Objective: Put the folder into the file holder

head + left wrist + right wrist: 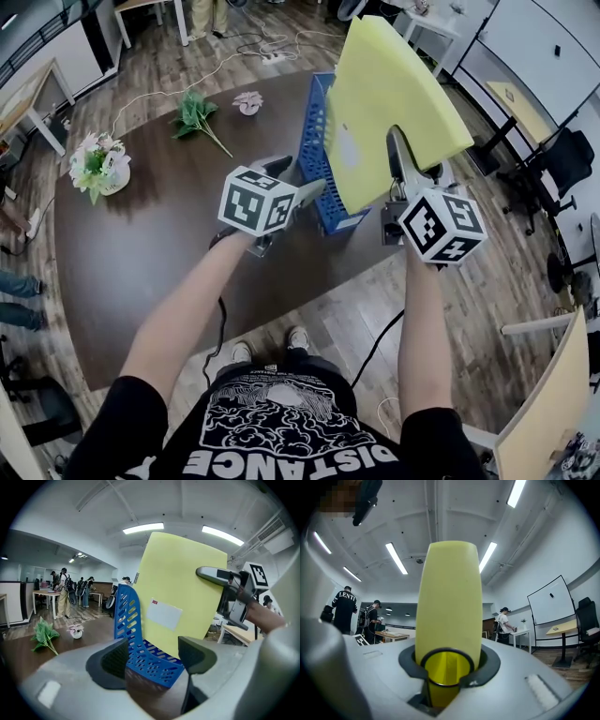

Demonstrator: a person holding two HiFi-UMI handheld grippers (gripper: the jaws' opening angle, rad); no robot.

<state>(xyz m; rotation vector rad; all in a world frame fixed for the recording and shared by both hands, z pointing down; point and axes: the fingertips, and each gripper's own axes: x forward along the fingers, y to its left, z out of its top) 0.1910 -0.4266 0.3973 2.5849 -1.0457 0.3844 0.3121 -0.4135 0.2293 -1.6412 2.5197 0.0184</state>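
A dark brown table (141,244) stands on the wooden floor of an office. The right gripper (405,164) is clamped on the yellow folder (384,103), which is held upright beside the blue file holder (314,141) with its long axis toward 1 o'clock. The left gripper (300,175), at the holder's 7 o'clock, has its jaws apart and grips nothing. The folder hides the holder's right side.

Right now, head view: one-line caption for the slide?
Right gripper grips the yellow folder at the blue file holder; left gripper open beside the holder.
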